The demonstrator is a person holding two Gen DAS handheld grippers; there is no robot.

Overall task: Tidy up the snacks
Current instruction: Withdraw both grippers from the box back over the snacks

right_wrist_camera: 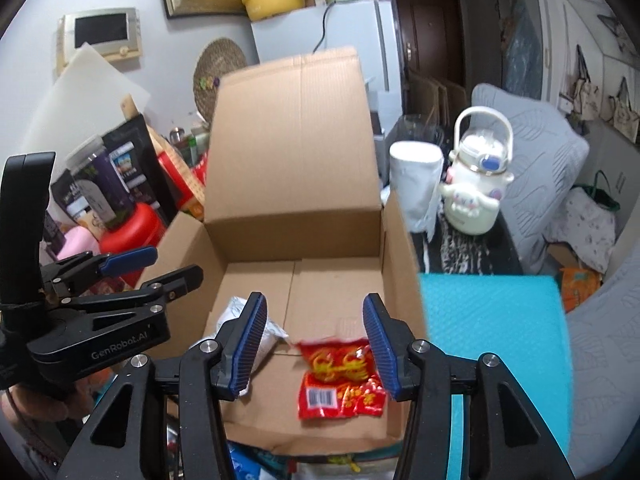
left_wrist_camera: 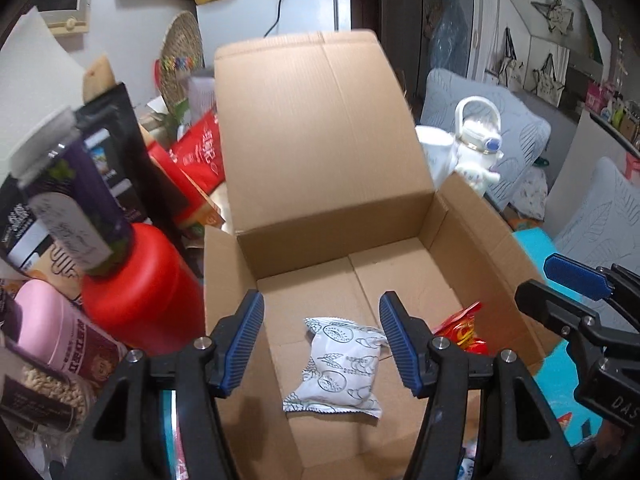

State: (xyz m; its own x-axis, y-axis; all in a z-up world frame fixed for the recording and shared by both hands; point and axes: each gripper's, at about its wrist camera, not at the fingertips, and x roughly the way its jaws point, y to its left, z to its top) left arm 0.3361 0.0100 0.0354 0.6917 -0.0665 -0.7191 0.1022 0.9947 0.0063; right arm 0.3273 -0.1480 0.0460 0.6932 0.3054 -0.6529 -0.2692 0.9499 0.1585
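White printed snack packet (left_wrist_camera: 336, 364) and red foil snack packet (right_wrist_camera: 342, 380) lying in open brown cardboard box (left_wrist_camera: 320, 140). Left tongs (left_wrist_camera: 322, 344), right tongs (right_wrist_camera: 316, 344) apart, empty. Risk: clipping near box wall, tipping tall flap.

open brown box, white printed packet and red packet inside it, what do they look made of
Open brown box: corrugated cardboard, matt; fine ribbing and fold creases show on its flap. White printed packet: probably matt plastic film or paper; crimped end seams, soft wrinkles. Red packet: glossy plastic or foil film; shiny crinkles, printed barcode.
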